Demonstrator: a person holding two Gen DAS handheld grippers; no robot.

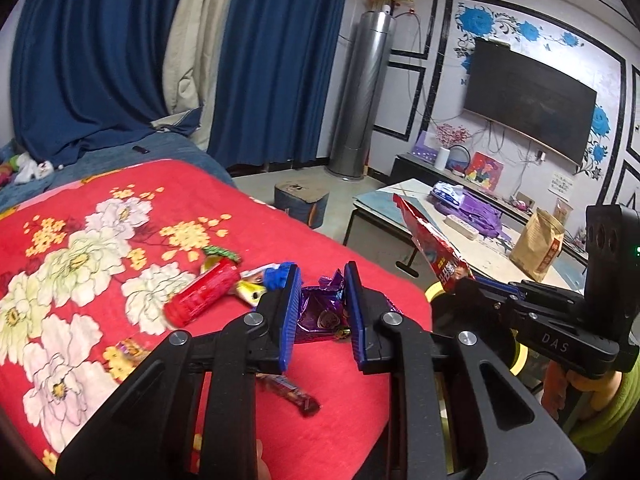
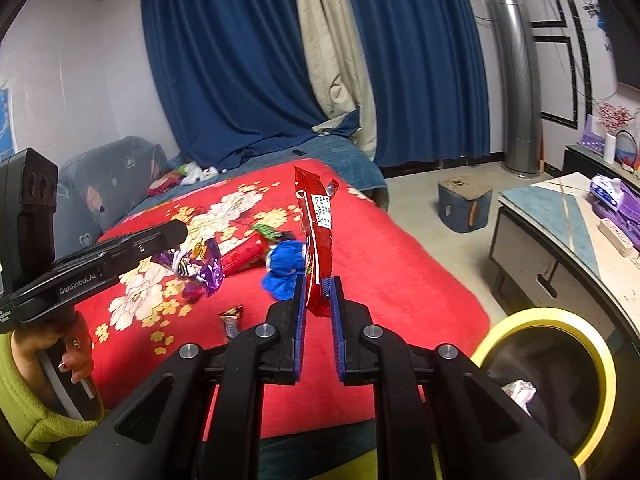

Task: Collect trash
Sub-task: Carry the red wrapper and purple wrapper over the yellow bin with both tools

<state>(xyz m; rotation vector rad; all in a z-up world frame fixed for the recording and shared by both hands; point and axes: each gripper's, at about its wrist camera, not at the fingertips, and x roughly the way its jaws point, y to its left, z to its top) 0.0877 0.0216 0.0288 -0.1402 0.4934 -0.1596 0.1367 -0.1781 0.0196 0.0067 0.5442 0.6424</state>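
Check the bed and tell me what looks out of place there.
Snack litter lies scattered on the red floral blanket: a red cylindrical snack tube on its side, a crumpled blue wrapper, and a small dark candy wrapper. Wrappers like these do not belong on bedding.

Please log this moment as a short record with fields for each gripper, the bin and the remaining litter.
left gripper: shut on purple wrapper
right gripper: shut on red snack packet, held upright
bin: yellow-rimmed, beside the bed, crumpled paper inside
bed: red floral blanket
remaining litter: red tube, blue wrapper, small dark wrapper
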